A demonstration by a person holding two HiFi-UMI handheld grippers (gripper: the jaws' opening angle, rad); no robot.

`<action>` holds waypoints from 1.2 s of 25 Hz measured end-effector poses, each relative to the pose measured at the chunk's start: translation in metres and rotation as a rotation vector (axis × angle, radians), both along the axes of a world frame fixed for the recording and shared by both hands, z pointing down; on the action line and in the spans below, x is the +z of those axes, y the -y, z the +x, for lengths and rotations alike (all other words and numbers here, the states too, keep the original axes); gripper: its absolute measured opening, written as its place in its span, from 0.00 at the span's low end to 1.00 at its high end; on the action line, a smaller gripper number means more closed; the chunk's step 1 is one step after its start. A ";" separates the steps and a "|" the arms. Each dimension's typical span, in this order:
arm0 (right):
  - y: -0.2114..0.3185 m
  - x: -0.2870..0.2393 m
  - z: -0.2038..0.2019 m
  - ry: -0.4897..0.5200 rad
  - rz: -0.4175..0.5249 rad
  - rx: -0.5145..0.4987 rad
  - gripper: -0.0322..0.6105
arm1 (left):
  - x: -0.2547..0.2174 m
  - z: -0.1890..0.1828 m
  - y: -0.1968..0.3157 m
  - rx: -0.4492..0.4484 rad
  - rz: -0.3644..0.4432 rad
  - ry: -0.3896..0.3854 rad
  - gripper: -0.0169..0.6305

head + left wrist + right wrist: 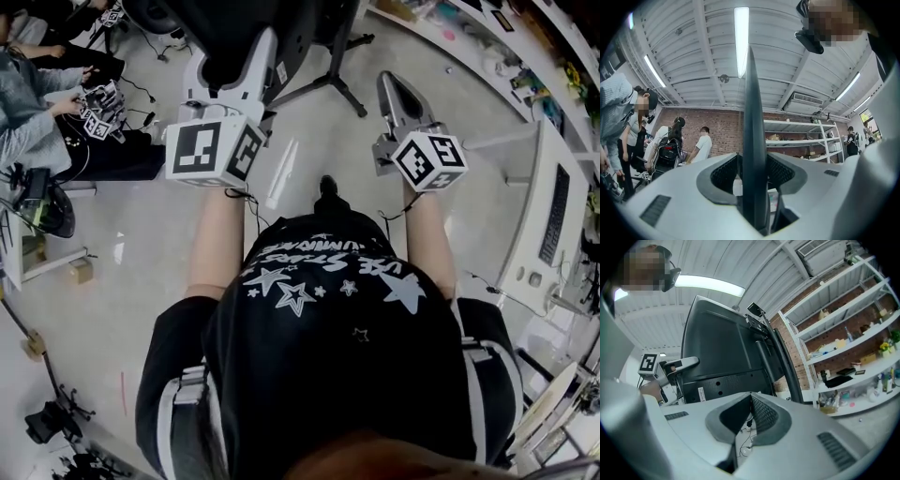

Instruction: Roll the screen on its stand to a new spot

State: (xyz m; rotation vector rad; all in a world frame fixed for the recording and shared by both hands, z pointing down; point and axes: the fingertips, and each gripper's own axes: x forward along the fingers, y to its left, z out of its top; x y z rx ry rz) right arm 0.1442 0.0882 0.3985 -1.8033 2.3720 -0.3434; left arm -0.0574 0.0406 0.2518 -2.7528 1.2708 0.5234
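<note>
The black screen (234, 28) stands on a black wheeled stand (328, 84) at the top of the head view. My left gripper (232, 67) reaches up to the screen's edge. In the left gripper view that thin edge (754, 140) runs upright between the jaws, and my left gripper (754, 187) is shut on it. My right gripper (398, 89) is held to the right of the stand, apart from it, jaws together and empty. The right gripper view shows the screen's back (726, 352), its pole (787, 371), my left gripper (679, 364) on the far edge, and my right gripper (750, 404) shut.
People sit at the left (28, 103) with gear and cables on the floor. A white desk with a keyboard (553, 216) curves along the right. Shelves (843, 348) line a brick wall. Two people (701, 145) stand ahead. A tripod (56, 422) lies at lower left.
</note>
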 end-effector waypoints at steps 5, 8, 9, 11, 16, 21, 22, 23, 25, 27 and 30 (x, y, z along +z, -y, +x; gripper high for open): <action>-0.015 -0.005 -0.006 -0.004 0.014 -0.002 0.06 | 0.001 -0.006 -0.016 0.007 0.001 0.003 0.35; -0.021 -0.006 -0.006 -0.013 0.014 -0.001 0.06 | 0.004 -0.005 -0.022 0.009 0.001 0.004 0.35; -0.023 -0.006 -0.007 -0.019 0.014 -0.004 0.06 | 0.004 -0.005 -0.024 0.009 0.001 0.004 0.35; -0.028 -0.008 -0.010 -0.028 0.017 -0.013 0.06 | 0.004 -0.005 -0.026 0.007 0.002 0.004 0.35; -0.043 -0.011 -0.012 -0.041 0.014 -0.014 0.06 | 0.005 -0.003 -0.029 0.028 -0.009 0.016 0.35; -0.062 -0.014 -0.012 -0.045 0.019 0.011 0.06 | 0.000 -0.006 -0.038 0.046 0.021 0.033 0.35; -0.067 -0.013 -0.013 -0.046 0.017 0.015 0.06 | -0.001 -0.010 -0.039 0.042 0.026 0.027 0.35; -0.072 -0.011 -0.014 -0.047 0.012 0.019 0.06 | -0.002 -0.013 -0.041 0.039 0.029 0.021 0.35; -0.082 -0.006 -0.015 -0.047 -0.003 0.026 0.06 | -0.003 -0.020 -0.046 0.035 0.029 0.009 0.35; -0.092 0.000 -0.016 -0.047 -0.018 0.029 0.06 | -0.002 -0.026 -0.053 0.030 0.025 -0.004 0.35; -0.104 0.004 -0.015 -0.052 -0.024 0.026 0.06 | 0.005 -0.031 -0.066 0.018 0.007 -0.014 0.35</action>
